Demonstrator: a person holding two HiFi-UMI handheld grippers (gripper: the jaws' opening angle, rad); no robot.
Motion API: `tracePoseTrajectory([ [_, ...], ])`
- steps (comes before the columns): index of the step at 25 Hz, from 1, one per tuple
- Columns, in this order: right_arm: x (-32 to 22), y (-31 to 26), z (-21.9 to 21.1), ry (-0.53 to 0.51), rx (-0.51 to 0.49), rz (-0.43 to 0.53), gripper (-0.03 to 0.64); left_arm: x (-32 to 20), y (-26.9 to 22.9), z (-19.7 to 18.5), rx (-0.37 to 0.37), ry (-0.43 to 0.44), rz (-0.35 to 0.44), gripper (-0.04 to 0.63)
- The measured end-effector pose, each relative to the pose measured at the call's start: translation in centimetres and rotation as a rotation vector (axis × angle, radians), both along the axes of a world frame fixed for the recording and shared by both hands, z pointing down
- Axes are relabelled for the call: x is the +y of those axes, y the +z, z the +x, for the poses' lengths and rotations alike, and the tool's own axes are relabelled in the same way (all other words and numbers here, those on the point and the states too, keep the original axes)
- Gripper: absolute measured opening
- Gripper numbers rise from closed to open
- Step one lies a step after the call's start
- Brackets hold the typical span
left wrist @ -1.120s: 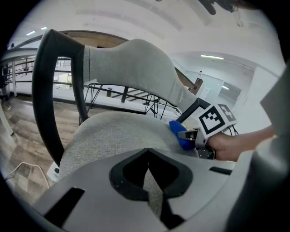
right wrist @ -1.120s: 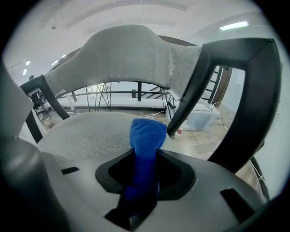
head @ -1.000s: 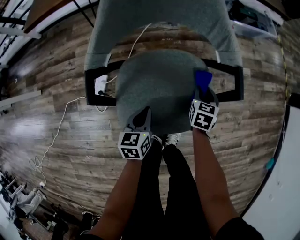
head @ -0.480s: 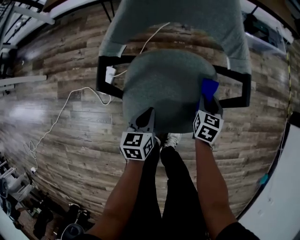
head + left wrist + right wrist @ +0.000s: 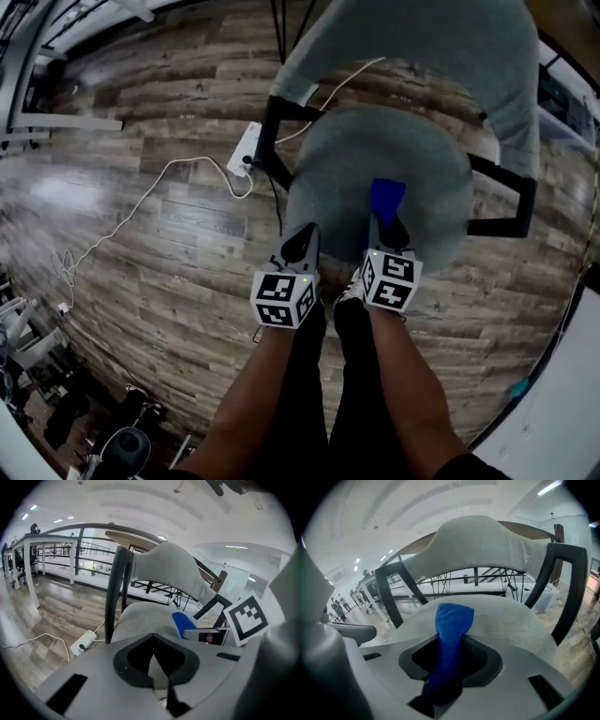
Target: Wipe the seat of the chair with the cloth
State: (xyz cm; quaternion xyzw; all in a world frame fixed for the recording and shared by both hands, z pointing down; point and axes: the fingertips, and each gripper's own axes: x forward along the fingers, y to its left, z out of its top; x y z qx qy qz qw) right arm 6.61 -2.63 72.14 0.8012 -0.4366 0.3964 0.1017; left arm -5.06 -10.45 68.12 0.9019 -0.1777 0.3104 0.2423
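Now your right gripper point(image 5: 388, 228), clamped on the cloth point(image 5: 386, 195), has wiped from the seat point(image 5: 323, 178) edge at 3 o'clock to its centre; your left gripper point(image 5: 299, 244) is closed and empty.

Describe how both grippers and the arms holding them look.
The left gripper and right gripper match: light grey shells, dark pointed jaws, each carrying a white cube with black square markers. No cables show. The forearms are bare; a dark sleeve covers the right upper arm.
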Motion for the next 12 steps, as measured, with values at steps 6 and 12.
tracePoseTrajectory([
  [6, -4.8, 0.2, -5.0, -0.075, -0.039, 0.03, 0.13, -2.7, 0.9, -2.9, -0.004, -0.042, 0.004, 0.002],
  [12, -8.4, 0.3, -8.8, -0.15, -0.033, 0.035, 0.13, -4.1, 1.8, -5.7, -0.017, -0.068, -0.016, 0.002],
])
